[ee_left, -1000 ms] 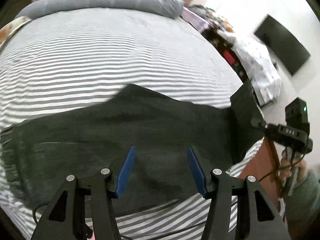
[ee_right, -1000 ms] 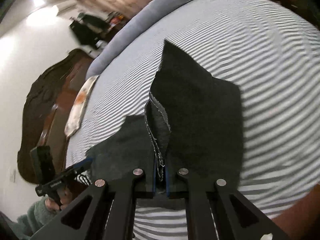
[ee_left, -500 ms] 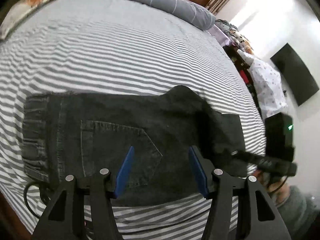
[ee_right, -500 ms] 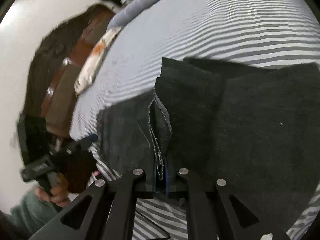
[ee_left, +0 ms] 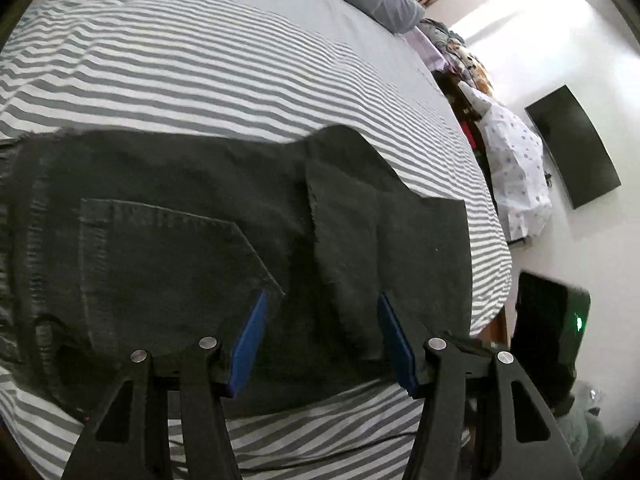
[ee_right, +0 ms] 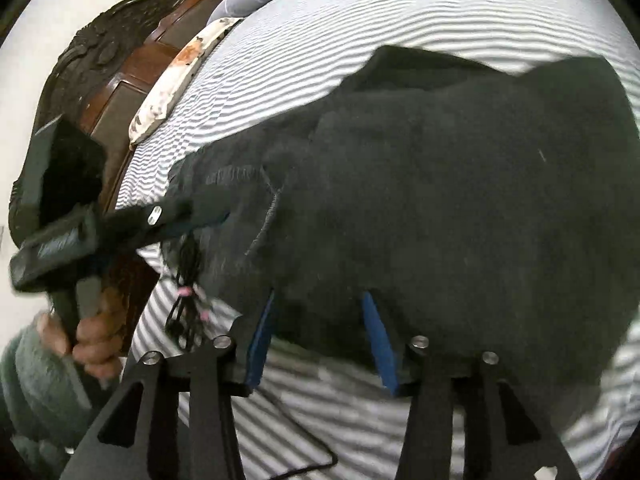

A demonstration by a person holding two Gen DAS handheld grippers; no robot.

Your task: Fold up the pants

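Since a second ago the leg end of the pants (ee_left: 224, 240), then pinched upright in our right gripper (ee_right: 316, 336), has been carried across and laid over the seat, and we now see its frayed hem lying as a flap just right of the back pocket (ee_left: 168, 256). The right jaws are opening; dark cloth lies just ahead of the blue pads, but we see nothing clamped between them. Our left gripper (ee_left: 320, 340) hovers half open and empty above the near edge of the garment, pocket corner beside one pad, flap beside the other.

The pants lie flat on the striped bed (ee_left: 240, 60), long axis running side to side across both views, waistband at far left in the left view. We judge the left gripper nearer the waistband, the right nearer the fresh fold.

No containers are in view. A wooden headboard (ee_right: 100, 80) stands beyond the bed.
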